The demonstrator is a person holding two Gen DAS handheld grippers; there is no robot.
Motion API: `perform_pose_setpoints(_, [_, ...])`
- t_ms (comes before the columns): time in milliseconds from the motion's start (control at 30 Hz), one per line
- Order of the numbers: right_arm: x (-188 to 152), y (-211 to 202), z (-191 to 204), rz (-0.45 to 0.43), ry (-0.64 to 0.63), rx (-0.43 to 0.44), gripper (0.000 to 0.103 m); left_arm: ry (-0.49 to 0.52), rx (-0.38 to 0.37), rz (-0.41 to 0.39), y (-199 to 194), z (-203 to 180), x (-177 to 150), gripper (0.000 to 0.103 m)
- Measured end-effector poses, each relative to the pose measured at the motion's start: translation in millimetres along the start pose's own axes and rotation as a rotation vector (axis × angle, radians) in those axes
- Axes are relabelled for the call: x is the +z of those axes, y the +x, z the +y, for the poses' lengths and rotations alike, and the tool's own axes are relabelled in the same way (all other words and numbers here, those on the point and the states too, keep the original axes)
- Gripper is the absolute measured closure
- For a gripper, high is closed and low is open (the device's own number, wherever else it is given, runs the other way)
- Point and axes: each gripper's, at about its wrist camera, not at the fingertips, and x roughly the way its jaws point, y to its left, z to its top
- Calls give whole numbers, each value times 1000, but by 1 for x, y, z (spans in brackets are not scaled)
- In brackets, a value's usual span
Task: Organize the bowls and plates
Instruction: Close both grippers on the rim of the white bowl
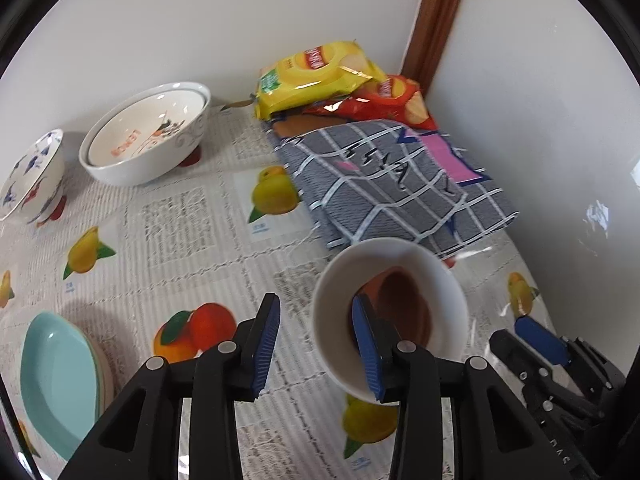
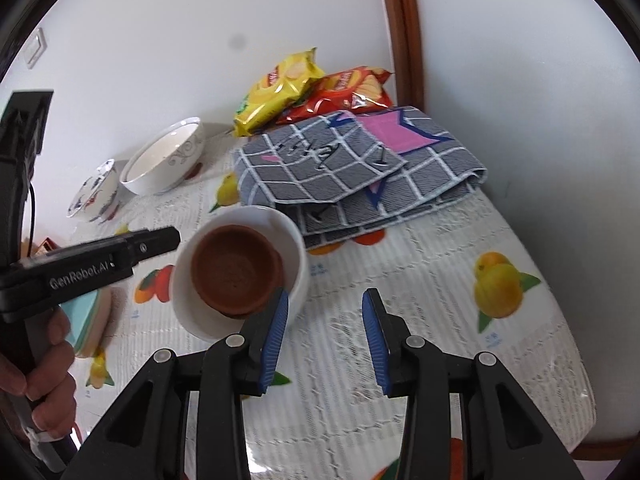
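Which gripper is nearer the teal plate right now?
Left. The left gripper is between the teal plate and the white bowl; the right gripper is on the bowl's far side.

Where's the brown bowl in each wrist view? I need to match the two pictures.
Left wrist: brown bowl low, right of centre, nested in the white bowl, partly behind a blue pad.
Right wrist: brown bowl left of centre, inside the white bowl.
Shared landmark: the checked cloth just beyond the bowls.
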Motion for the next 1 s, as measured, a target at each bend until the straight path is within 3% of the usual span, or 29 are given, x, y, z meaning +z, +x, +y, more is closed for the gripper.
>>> perform_pose_setpoints(233, [10, 14, 15, 8, -18, 10, 65, -6, 5, 34, 9, 7, -9, 67])
perform_pose_setpoints(567, [8, 45, 21, 74, -27, -46, 83, -10, -8, 79, 32, 7, -13, 67])
perform_pose_setpoints(1000, [10, 60, 22, 89, -49, -48, 84, -9, -17, 102, 53, 8, -15, 67])
